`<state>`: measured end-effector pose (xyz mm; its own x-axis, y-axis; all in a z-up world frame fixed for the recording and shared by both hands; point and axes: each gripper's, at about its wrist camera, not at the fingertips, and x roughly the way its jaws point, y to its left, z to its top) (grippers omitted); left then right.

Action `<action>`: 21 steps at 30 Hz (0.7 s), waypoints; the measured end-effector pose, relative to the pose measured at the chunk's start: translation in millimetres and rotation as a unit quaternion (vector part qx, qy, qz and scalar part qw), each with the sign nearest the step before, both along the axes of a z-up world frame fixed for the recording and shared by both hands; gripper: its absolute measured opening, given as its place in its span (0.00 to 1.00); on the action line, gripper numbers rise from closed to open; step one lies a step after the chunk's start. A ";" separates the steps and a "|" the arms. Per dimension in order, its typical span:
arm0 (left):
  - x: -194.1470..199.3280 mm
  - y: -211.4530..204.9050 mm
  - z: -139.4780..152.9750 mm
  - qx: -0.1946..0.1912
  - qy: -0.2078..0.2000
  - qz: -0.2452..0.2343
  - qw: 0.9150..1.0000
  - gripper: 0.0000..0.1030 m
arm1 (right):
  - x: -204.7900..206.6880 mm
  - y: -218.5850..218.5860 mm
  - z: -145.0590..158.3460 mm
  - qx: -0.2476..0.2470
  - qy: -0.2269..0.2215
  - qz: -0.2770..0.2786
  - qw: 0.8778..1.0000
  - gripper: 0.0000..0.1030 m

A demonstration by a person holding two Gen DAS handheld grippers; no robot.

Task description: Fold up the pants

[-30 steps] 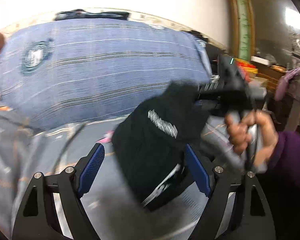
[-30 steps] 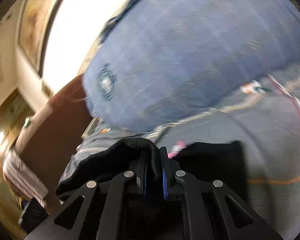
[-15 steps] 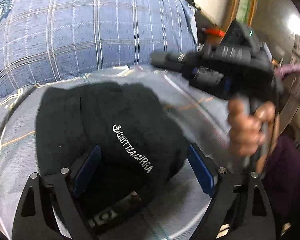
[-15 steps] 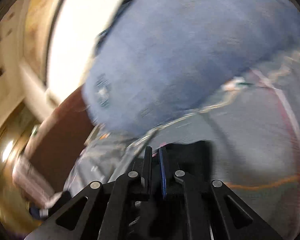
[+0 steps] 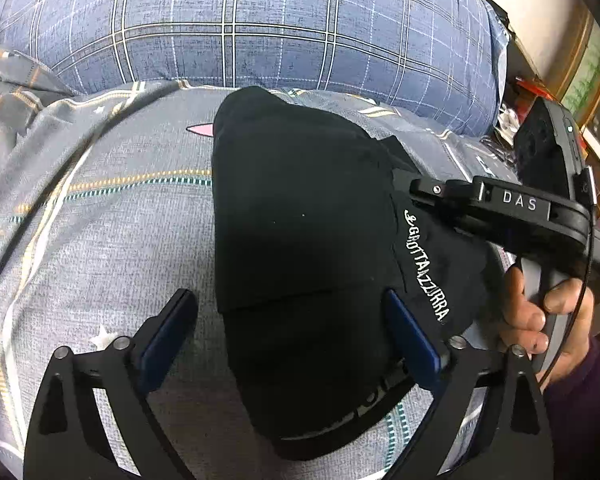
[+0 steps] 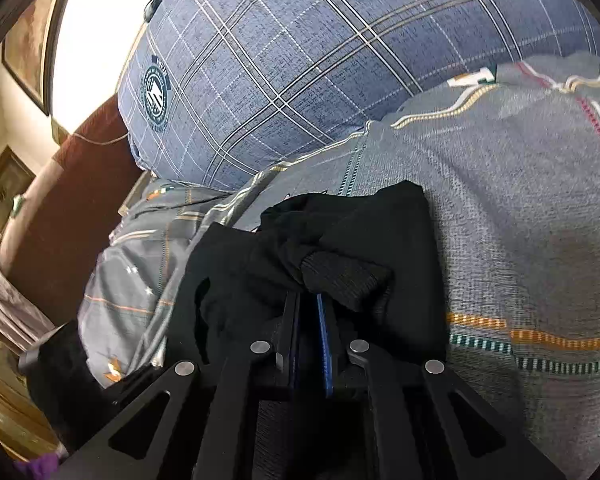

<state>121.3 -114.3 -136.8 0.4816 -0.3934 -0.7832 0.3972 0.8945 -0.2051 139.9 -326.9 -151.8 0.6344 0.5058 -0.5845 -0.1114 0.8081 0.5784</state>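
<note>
The black pants [image 5: 300, 220] lie folded on the grey bedspread [image 5: 100, 240], just in front of the blue plaid pillow [image 5: 260, 20]. Your left tongs [image 5: 290, 320] have just been opening and straddle the bundle without pressing it; your right tongs [image 6: 309, 300] are clamped on its ribbed cuff [image 6: 344, 276]

Hand-held two-finger grippers, as seen by the wrist cameras.

Left gripper [image 5: 288, 328]: black skeletal finger frames with triangular cut-outs, silver round-head screws, blue ribbed pads. Right gripper [image 6: 309, 320]: same black frames, screws and blue pads; its black body bears white "DAS" lettering, a thin black cable, a grey handle. Hand [image 5: 540, 316]: purple sleeve.
</note>
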 end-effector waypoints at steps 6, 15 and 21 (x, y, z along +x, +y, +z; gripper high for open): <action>-5.7 -9.5 0.9 0.022 -0.003 0.016 1.000 1.00 | -2.7 5.4 -0.3 -0.037 -0.013 0.002 0.999 0.08; 3.4 -7.5 -8.5 0.031 -0.005 0.029 0.999 1.00 | -21.4 14.1 -0.9 -0.089 -0.043 -0.040 0.994 0.06; 0.4 -5.5 -9.0 0.024 -0.009 0.039 0.999 1.00 | -27.7 15.5 -4.8 -0.089 -0.060 -0.062 0.992 0.03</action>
<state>121.7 -119.8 -145.9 0.5232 -0.3166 -0.7912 0.3293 0.9314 -0.1549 112.1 -311.5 -156.5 0.7561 0.3154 -0.5735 -0.0652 0.9081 0.4135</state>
